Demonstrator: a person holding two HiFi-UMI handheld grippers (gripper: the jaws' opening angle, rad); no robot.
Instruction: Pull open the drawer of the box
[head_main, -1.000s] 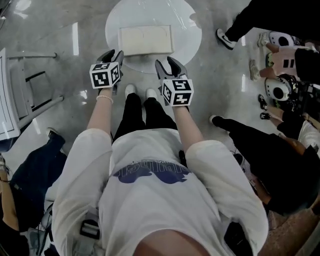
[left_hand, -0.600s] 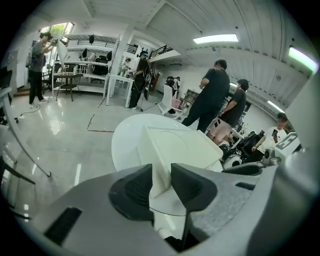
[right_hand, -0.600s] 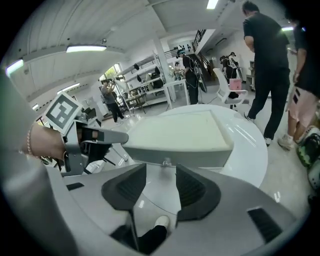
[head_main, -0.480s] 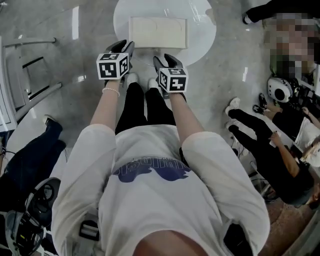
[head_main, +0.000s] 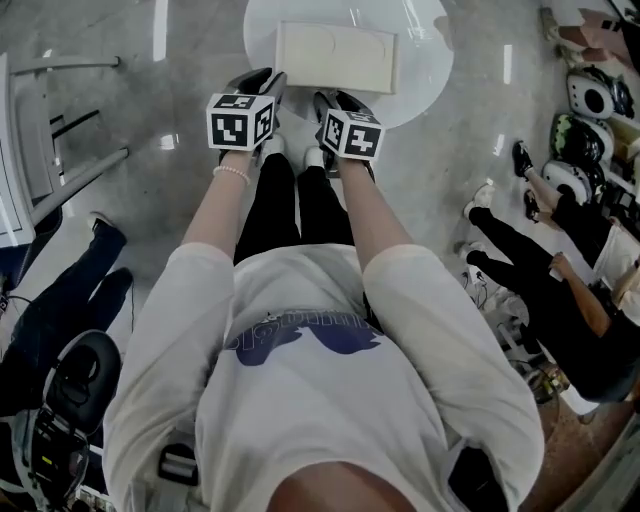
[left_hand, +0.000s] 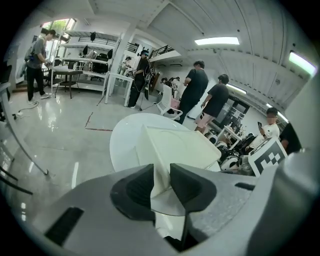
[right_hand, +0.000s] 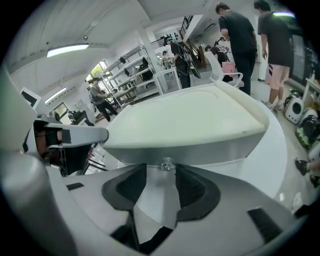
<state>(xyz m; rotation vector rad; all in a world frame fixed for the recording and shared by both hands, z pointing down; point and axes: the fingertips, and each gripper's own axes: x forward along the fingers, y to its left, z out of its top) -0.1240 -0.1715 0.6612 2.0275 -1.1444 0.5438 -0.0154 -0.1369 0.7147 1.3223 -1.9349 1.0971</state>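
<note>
A cream box (head_main: 335, 55) lies on a round white table (head_main: 425, 95). My left gripper (head_main: 262, 84) is at the box's near left corner, and my right gripper (head_main: 335, 102) is at its front face. In the left gripper view the jaws (left_hand: 161, 172) are closing, with the box's corner edge (left_hand: 150, 150) showing in the narrow gap; no pad visibly presses on it. In the right gripper view the drawer front (right_hand: 210, 149) carries a small clear knob (right_hand: 166, 164). It sits just beyond the tips of my open right gripper (right_hand: 161, 175).
A metal chair frame (head_main: 70, 120) stands on the glossy floor at left. People sit on the floor at right (head_main: 520, 260) beside white helmets (head_main: 590, 95). Another person's legs (head_main: 70, 300) are at lower left. More people stand behind the table (left_hand: 195, 87).
Both grippers have moved forward to the box's near side and come closer together. The left jaws have narrowed a little. The table and box sit further right in the head view.
</note>
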